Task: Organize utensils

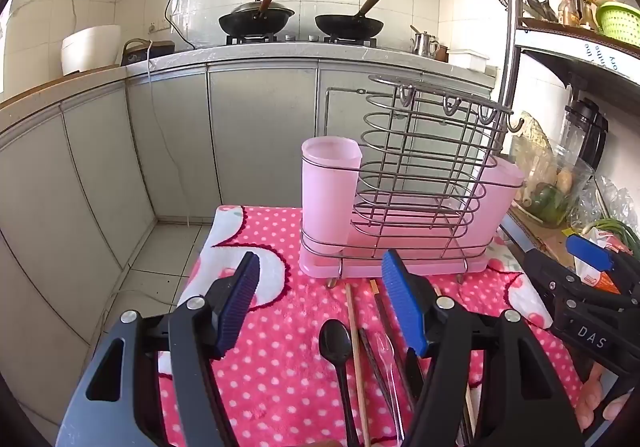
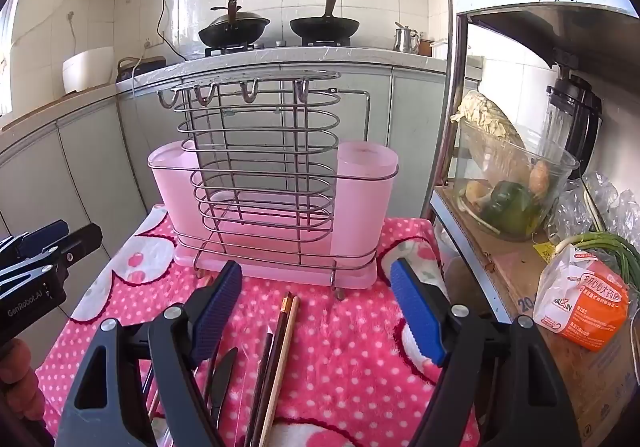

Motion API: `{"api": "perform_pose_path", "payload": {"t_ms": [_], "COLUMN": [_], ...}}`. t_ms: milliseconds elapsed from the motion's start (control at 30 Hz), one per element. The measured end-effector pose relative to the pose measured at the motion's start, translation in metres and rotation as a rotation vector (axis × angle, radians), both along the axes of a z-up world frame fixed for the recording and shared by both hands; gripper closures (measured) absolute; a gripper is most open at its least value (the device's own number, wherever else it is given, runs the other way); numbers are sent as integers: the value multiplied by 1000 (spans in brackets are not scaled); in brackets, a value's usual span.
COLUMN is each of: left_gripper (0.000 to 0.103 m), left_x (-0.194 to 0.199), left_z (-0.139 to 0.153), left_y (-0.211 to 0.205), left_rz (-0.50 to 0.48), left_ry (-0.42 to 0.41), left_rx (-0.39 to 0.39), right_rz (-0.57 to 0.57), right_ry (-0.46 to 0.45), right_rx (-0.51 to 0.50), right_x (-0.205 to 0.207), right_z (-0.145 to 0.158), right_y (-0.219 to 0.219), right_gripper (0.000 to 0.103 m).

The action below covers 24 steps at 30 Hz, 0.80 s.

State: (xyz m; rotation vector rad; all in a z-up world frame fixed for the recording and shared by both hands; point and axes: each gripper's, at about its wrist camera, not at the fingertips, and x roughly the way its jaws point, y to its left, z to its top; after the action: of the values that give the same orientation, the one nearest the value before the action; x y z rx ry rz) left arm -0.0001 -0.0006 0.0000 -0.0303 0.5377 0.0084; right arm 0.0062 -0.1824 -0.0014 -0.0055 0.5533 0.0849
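A black plastic spoon (image 1: 335,339), slim wooden chopsticks (image 1: 356,351) and what may be a clear plastic utensil (image 1: 388,363) are lying on the fleecy pink dotted cloth (image 1: 280,367) covering the tabletop, near the wire-and-pink-plastic holder (image 1: 404,203). Both left tongs (image 1: 320,299) and right tongs (image 2: 316,303) are being held spread wide, gripping nothing.

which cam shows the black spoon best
The left wrist view: the black spoon lies on the pink dotted cloth between the open left gripper fingers, bowl and handle plain. The right wrist view shows no clear spoon; only dark utensil parts behind its gripper finger.
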Motion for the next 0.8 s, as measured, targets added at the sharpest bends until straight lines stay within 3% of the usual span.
{"api": "perform_pose_path", "payload": {"t_ms": [800], "left_gripper": [39], "left_x": [-4], "left_z": [4], "left_y": [0], "left_rz": [-7], "left_ry": [-7], "left_rx": [-6], "right_rz": [1], "right_ry": [-9], "right_rx": [2], "right_x": [0], "right_z": [2], "right_y": [0], "right_gripper": [28]}}
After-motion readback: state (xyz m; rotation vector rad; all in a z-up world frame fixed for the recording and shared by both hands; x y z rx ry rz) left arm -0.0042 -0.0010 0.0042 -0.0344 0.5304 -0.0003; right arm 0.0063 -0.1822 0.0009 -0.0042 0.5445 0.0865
